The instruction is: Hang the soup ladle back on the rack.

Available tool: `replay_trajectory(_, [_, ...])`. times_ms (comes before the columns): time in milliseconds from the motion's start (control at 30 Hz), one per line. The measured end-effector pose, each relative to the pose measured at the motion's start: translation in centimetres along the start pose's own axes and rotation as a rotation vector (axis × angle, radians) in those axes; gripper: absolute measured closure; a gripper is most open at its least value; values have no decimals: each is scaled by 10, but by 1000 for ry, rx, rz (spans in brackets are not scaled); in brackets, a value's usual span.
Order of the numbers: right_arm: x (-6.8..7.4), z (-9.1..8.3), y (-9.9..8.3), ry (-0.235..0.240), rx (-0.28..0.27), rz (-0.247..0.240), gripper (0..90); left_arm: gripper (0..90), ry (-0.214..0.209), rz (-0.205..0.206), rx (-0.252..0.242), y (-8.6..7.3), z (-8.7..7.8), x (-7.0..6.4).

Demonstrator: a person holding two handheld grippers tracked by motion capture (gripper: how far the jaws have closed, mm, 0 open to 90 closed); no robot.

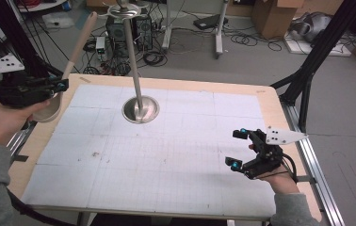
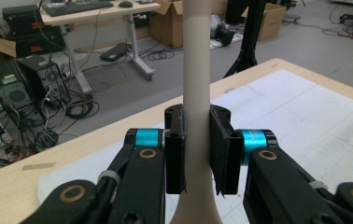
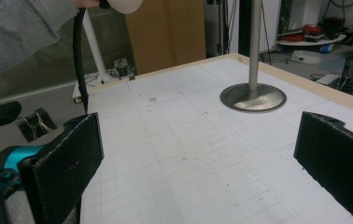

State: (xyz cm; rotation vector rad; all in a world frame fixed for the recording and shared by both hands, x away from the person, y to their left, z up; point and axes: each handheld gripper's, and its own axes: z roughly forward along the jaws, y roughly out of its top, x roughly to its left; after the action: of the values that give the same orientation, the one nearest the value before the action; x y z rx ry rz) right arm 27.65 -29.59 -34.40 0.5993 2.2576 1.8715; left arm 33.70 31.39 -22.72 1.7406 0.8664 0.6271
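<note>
The left gripper [image 1: 59, 85] is clamped on the handle of a pale ladle [image 1: 78, 43], its jaws pressed against both sides of the shaft just above where it flares into the bowl; in the left gripper view the ladle [image 2: 196, 70] rises straight up between the pads. It is held in the air over the far left corner of the counter [image 1: 176, 84], handle tilted up and away, bowl hanging by the person's left hand [image 1: 4, 117]. The right gripper [image 1: 237, 149] rests low near the right edge of the gridded mat [image 1: 176, 155], jaws wide apart and holding nothing. Near the far middle of the mat stands a metal stand [image 1: 140, 109], a round base with a tall pole and a cross-piece at the top that looks meant for hanging utensils. The step in hand looks like carrying the ladle toward that stand. The next move would call for swinging the ladle right and lifting it to the top of the pole, keeping its bowl clear of the pole.
</note>
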Motion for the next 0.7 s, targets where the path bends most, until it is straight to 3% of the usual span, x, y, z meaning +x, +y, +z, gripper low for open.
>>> replay_trajectory(333, [-1,-5,-3,-6,-1,-1,0,771,-8,-26,-6,0,8,5])
replay_trajectory(467, [0,-6,-3,-5,4,4,1,771,-30,-44,-21,0,8,9])
replay_trajectory(700, [2,-5,-1,9,7,-8,1,770,-37,-33,-2,-2,14,8])
